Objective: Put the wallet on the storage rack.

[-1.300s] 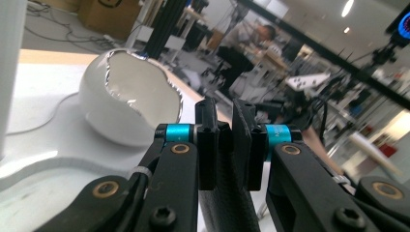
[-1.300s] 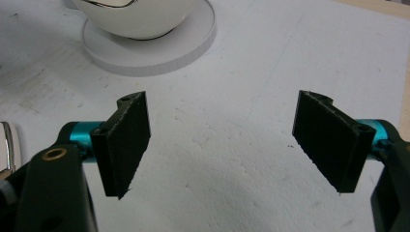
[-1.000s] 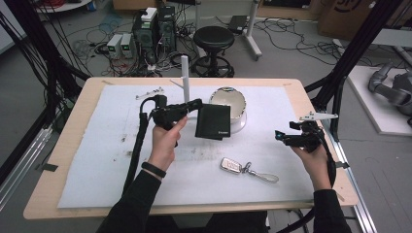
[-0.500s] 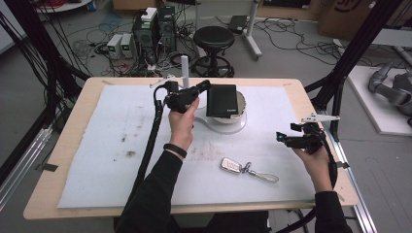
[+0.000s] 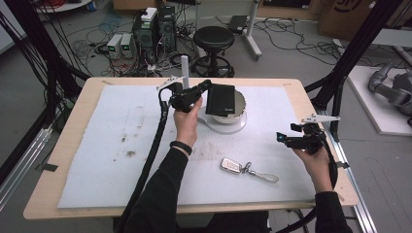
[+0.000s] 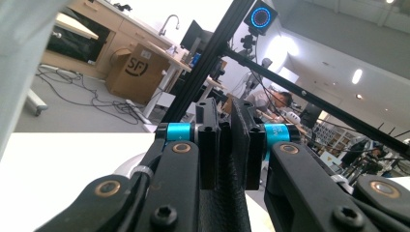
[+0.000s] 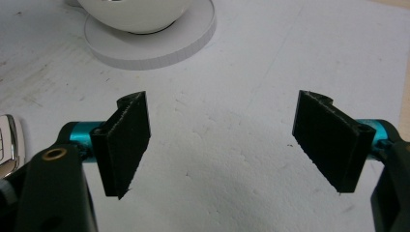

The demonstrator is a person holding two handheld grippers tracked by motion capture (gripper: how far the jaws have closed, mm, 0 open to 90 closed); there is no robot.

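Left gripper [image 5: 203,93] clamped on black wallet [image 5: 221,99], above white bowl [image 5: 239,103]. Right gripper [image 7: 220,145] wide open, empty. Advise: centre wallet over bowl before release.

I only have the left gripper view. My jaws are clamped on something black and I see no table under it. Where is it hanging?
Observer: In the high view, the black wallet in your left gripper hangs over the white bowl and covers most of its opening.
Operator: Is the right gripper busy?
Observer: No. The right gripper is open with nothing between its pads, above the bare white mat.
Operator: Anything else lying around?
Observer: A car key fob with a strap lies on the mat, nearer the person than the bowl.
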